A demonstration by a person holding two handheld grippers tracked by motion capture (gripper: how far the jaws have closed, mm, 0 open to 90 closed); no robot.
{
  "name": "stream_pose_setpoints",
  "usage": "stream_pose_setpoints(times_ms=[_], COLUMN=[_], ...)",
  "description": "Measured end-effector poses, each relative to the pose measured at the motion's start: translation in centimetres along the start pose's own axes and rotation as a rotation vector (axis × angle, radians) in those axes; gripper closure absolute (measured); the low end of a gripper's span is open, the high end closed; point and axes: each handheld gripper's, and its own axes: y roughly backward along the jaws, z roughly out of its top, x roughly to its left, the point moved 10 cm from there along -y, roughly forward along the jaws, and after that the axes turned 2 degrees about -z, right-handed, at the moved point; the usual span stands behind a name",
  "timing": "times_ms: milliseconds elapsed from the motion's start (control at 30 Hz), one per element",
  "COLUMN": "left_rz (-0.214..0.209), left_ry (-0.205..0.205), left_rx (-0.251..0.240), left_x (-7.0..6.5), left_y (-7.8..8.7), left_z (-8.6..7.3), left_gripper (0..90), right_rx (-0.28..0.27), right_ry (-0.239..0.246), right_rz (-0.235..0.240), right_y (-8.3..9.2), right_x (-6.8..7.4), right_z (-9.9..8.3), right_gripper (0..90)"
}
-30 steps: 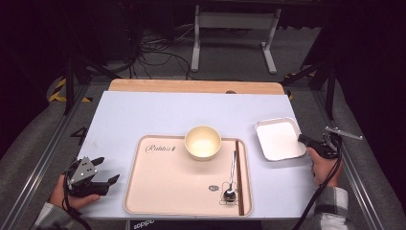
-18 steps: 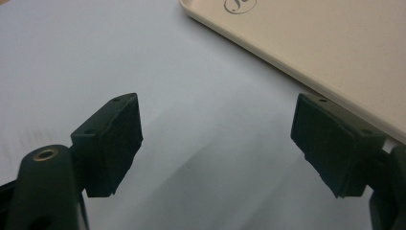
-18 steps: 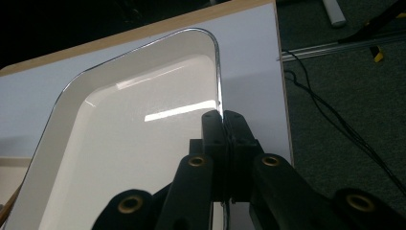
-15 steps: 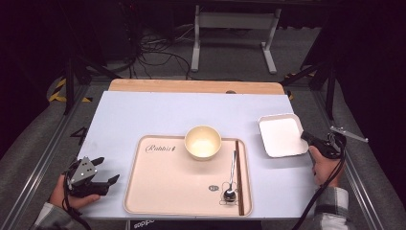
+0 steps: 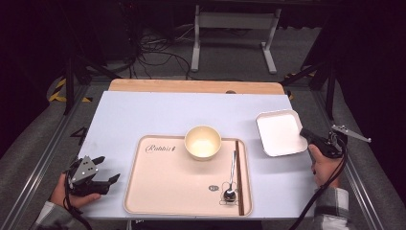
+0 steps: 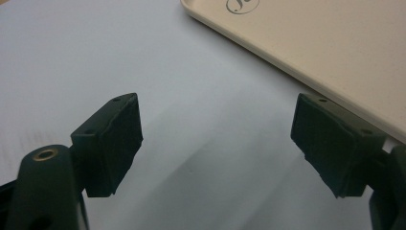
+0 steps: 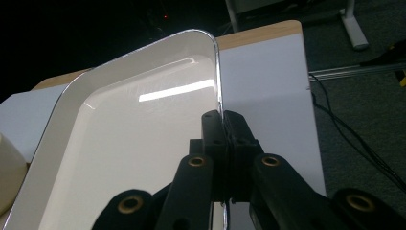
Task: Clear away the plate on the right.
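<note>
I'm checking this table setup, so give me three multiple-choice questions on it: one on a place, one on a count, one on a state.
1. Where does the bowl sit?
A. on the tray
B. on the white plate
C. on the floor

2. How many bowls are on the table?
A. three
B. one
C. two

3. What is the right gripper doing?
A. hanging open
B. holding the spoon
C. pinching the plate's rim

Answers: 1 A, the bowl rests at the tray's far edge. 2 B, a single cream bowl shows. 3 C, its jaws are shut on the rim.

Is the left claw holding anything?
No: in the left gripper view the left claw stands wide open over the bare white table, beside the beige tray.
</note>
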Motion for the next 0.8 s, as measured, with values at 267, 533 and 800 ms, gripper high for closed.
stream_pose_setpoints(times_ms=[267, 533, 800], left_rz=[0.002, 0.003, 0.006], left_ry=[-0.005, -0.012, -0.009], left_rx=[-0.002, -0.002, -0.004], left_x=[-0.1, -0.2, -0.2], left_y=[0.1, 0.2, 0.3], left_z=[0.1, 0.2, 0.2], left_gripper=[18.8, 18.8, 18.8], right_rx=[-0.014, -0.018, -0.011], right_ry=[0.041, 0.093, 0.148], right_rz=[0.065, 0.131, 0.198], right_y=[0.5, 0.5, 0.3], right_x=[2.5, 5.9, 9.5], right_z=[0.7, 1.0, 1.0], right_gripper=[89.1, 89.1, 89.1])
